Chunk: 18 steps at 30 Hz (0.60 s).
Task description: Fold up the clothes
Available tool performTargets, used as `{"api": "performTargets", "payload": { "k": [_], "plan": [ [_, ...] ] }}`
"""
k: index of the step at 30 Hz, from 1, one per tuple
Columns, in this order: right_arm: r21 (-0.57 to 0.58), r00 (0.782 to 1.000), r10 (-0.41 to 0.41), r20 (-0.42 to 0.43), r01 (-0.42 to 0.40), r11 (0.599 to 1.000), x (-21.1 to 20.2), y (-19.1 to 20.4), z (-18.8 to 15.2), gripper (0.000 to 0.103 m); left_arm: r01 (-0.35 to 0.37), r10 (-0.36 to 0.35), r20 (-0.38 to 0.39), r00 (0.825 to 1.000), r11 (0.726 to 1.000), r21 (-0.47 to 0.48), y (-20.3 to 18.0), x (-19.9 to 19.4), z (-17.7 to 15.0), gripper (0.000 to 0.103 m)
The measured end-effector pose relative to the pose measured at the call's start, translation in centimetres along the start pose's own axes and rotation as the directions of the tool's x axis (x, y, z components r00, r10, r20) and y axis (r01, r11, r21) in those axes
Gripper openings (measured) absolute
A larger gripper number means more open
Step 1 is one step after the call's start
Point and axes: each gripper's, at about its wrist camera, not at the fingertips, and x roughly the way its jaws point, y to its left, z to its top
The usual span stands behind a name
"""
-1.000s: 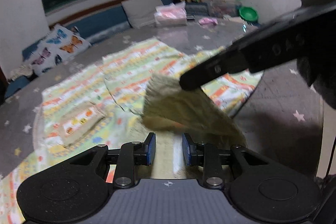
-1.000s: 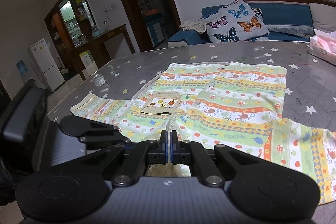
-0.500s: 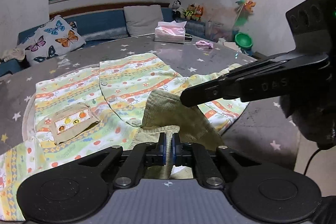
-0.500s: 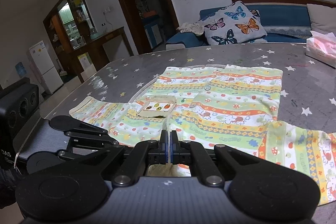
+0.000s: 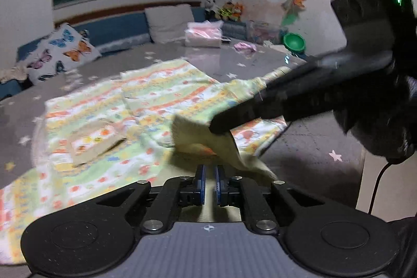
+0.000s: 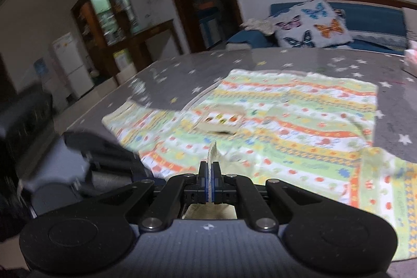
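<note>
The striped garment [image 5: 161,106] lies spread flat on the star-patterned bench [image 5: 320,145], filling the middle of both frames. Its long axis, sleeve to sleeve, runs from the lower left to the right edge of the left wrist frame.

The right hand-held gripper [image 6: 210,175] is pressed together on a thin fold of the garment's near hem, which stands up between its pads at bottom centre. The left hand-held gripper [image 5: 208,183] sits at bottom centre of its own frame with cloth between its pads. Its jaws are opening slightly, and a narrow gap shows. Blur makes it hard to say whether they grip the cloth.

In the left wrist frame the right hand-held gripper crosses from the upper right, lifting a beige flap [image 5: 206,140]. Both tools sit close together at the near hem, so neither is clearly nearer.

I judge the fold should carry the hem away, toward the far edge. The bench edge lies close at lower right. Bare bench lies beyond the garment, with the tissue pack [image 5: 203,34] well back.
</note>
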Motion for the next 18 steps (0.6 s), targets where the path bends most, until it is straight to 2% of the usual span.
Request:
{"api": "performTargets", "payload": {
  "k": [2, 4, 6, 9, 14, 18],
  "plan": [
    [-0.03, 1.0, 0.012, -0.028, -0.013, 0.999, 0.7, 0.7, -0.5, 0.001, -0.038, 0.038, 0.022, 0.999, 0.999, -0.029, 1.1, -1.3, -0.1, 0.011],
    [-0.073, 0.998, 0.012, -0.061, -0.016, 0.997, 1.7, 1.4, -1.1, 0.002, -0.079, 0.081, 0.039, 0.996, 0.995, -0.063, 2.1, -2.3, 0.0, 0.018],
    [-0.099, 0.995, 0.012, -0.097, -0.021, 0.995, 2.6, 1.9, -1.7, 0.003, -0.113, 0.119, 0.051, 0.992, 0.989, -0.098, 3.1, -2.8, 0.3, 0.019],
    [-0.105, 0.991, 0.01, -0.132, -0.024, 0.994, 3.3, 2.0, -2.2, 0.006, -0.13, 0.138, 0.057, 0.989, 0.983, -0.126, 3.8, -2.5, 0.8, 0.019],
    [-0.068, 0.997, -0.003, -0.083, -0.003, 0.998, 1.4, 1.1, -1.3, 0.007, -0.099, 0.107, 0.063, 0.992, 0.988, -0.121, 3.1, -0.8, 1.9, 0.019],
    [-0.036, 0.995, -0.075, -0.067, 0.073, 0.997, 1.3, -0.5, -1.1, 0.008, -0.059, 0.065, 0.045, 0.997, 0.992, -0.112, 2.0, 1.7, 2.0, 0.019]
  ]
}}
